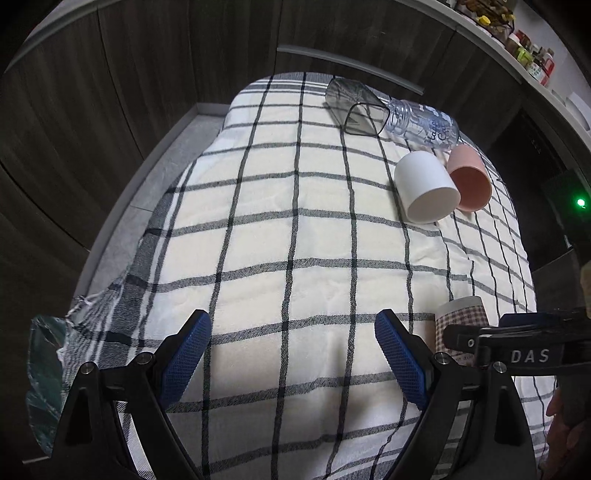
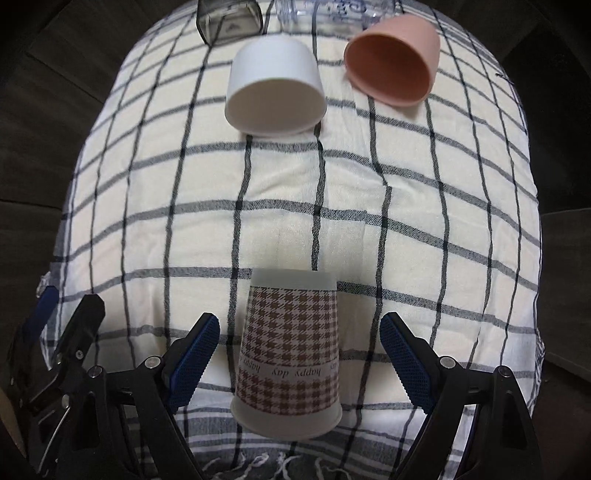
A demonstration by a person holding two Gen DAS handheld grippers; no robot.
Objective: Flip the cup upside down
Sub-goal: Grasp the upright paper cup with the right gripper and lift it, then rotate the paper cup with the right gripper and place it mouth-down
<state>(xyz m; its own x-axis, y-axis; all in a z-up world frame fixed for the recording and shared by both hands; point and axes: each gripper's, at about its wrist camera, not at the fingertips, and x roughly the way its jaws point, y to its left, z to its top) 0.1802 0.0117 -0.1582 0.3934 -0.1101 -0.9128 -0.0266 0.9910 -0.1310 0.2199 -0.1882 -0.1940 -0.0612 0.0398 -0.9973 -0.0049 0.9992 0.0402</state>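
A paper cup (image 2: 290, 350) with a brown houndstooth print and "happy day" lettering stands upside down on the checked cloth (image 2: 258, 206), rim down. My right gripper (image 2: 299, 354) is open, its blue pads on either side of the cup with a gap on each side. In the left wrist view the same cup (image 1: 460, 319) shows at the right, partly hidden by the right gripper's finger. My left gripper (image 1: 293, 350) is open and empty over bare cloth (image 1: 280, 229).
A white cup (image 2: 275, 85) and a pink cup (image 2: 393, 61) lie on their sides at the far end. Behind them lie a dark square glass (image 2: 229, 20) and a clear bottle (image 1: 424, 123). Dark cabinets surround the table.
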